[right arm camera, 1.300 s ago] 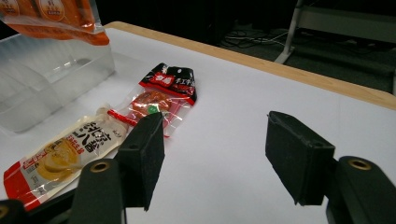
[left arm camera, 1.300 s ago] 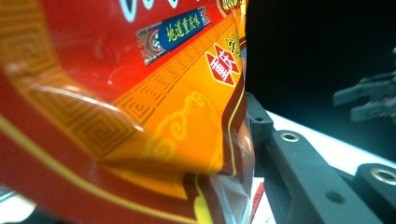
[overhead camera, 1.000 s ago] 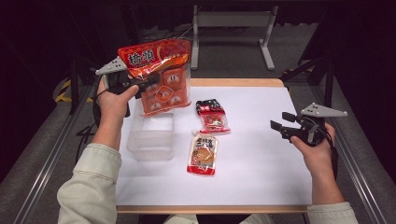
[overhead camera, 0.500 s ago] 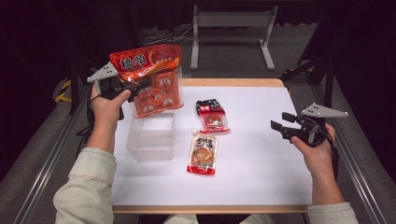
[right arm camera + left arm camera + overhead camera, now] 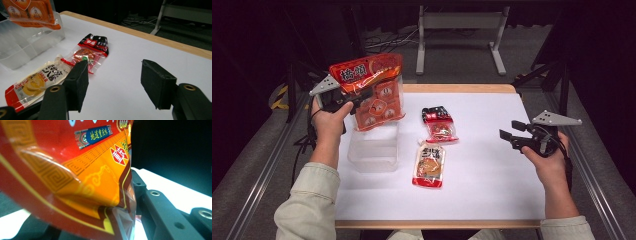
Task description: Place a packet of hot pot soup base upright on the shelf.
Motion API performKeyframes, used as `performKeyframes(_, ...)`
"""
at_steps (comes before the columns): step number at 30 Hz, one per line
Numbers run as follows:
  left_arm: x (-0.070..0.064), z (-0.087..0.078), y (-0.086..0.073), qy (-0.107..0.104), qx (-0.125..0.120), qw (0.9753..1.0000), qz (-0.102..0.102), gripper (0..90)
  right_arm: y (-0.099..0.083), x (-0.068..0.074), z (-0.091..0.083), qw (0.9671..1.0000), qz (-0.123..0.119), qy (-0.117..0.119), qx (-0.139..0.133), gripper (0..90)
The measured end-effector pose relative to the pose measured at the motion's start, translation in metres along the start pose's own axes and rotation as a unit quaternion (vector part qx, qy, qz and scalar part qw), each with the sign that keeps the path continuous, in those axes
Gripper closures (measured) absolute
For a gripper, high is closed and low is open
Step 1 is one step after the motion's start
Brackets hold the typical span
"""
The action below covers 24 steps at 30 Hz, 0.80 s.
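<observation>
My left gripper (image 5: 357,96) is shut on a large red-and-orange snack bag (image 5: 374,90), which hangs in the air over the clear plastic container (image 5: 372,150). Seen from the left gripper view, the bag (image 5: 75,170) is pinched between the black jaws. A white-and-red spouted sauce pouch (image 5: 430,163) lies flat mid-table, with a smaller red-and-black packet (image 5: 439,124) just behind it. My right gripper (image 5: 508,135) stands open at the right, apart from everything. The right gripper view has the pouch (image 5: 37,80) and packet (image 5: 90,50) beyond its spread jaws (image 5: 113,85).
The white tabletop (image 5: 492,175) has a wooden edge (image 5: 462,88) at the back. Metal frame legs (image 5: 459,22) stand on the dark floor behind the table. Open white surface lies between the packets and my right gripper.
My left gripper has carried the snack bag leftward and tilted it more level, its lower end still over the container. The right gripper has stayed put.
</observation>
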<state>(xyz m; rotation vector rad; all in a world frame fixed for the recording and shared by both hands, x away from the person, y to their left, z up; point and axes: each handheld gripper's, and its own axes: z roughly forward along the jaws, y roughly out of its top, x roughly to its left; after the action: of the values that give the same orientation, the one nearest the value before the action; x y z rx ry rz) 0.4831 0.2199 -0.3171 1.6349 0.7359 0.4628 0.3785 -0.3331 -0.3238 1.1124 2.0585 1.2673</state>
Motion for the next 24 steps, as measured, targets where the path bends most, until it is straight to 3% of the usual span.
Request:
performKeyframes(9, -0.012, -0.004, -0.011, 0.036, -0.018, 0.9991, -0.009, 71.4, 0.0, 0.004, 0.003, 0.9999, -0.006, 0.01, 0.006, 38.9)
performKeyframes(15, -0.011, -0.007, -0.015, 0.054, -0.029, 0.9979, -0.022, 71.4, 0.0, 0.005, 0.005, 0.9998, -0.006, 0.015, 0.012, 38.5)
performKeyframes(24, -0.014, -0.007, -0.018, 0.082, -0.03, 0.9961, -0.013, 71.4, 0.0, 0.007, 0.007, 0.9996, -0.008, 0.022, 0.018, 38.2)
